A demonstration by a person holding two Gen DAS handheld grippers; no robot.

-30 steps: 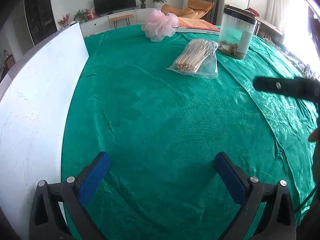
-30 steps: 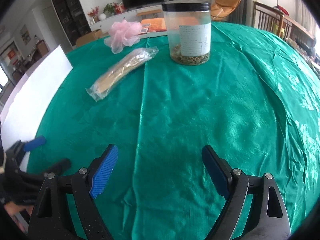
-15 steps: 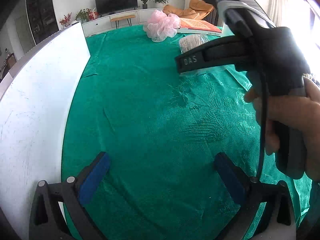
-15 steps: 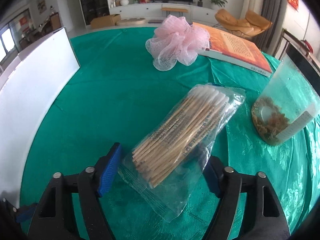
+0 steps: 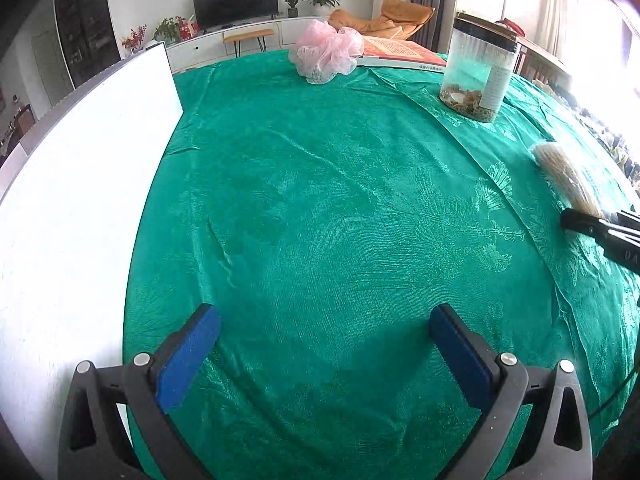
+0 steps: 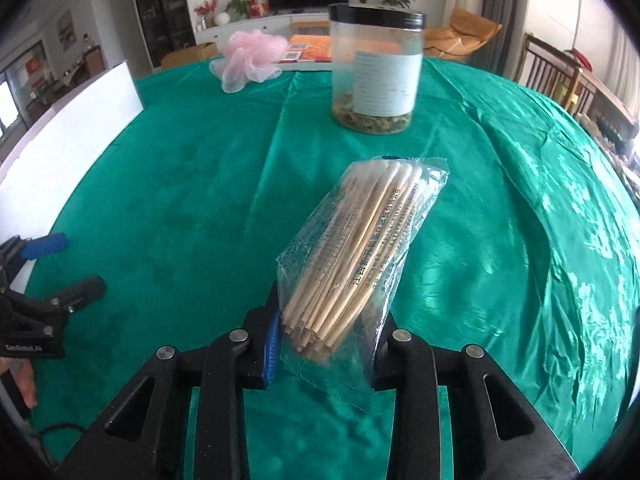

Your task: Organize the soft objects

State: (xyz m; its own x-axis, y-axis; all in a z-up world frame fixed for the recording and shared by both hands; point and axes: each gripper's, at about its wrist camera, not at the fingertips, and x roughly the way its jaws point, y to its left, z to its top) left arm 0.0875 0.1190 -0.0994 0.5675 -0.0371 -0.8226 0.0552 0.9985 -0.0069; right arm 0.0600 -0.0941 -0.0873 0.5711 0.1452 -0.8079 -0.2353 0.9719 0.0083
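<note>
The right gripper (image 6: 324, 344) is clamped on one end of a clear crinkly plastic bag of thin wooden cotton swabs (image 6: 360, 264). Its jaws have just been closing, and now the blue pads press the bag from both sides. The bag sticks out in front of the gripper, tilted up, with its far end above the shiny green tablecloth (image 6: 180, 184). From the left camera the bag shows at the right edge, over the cloth.

The left gripper (image 5: 320, 344) hangs low over the cloth with its jaws wide apart and nothing between them. A flat white board (image 5: 80, 184) lies just beside it.

Farther back sit a fluffy pink mesh bath puff (image 6: 250, 60), a clear plastic jar with a black lid (image 6: 376, 64) and an orange book (image 6: 308, 52). The puff touches the book.

I think the bag is very light. The sticks inside are stiff but thin, so a hard squeeze could snap them. The plastic looks slippery, and the sticks could slide about inside. Holding it at one end lets the far end droop or swing. A hold nearer the middle would be steadier. The puff looks soft and squashy, so it can be pinched almost anywhere.
</note>
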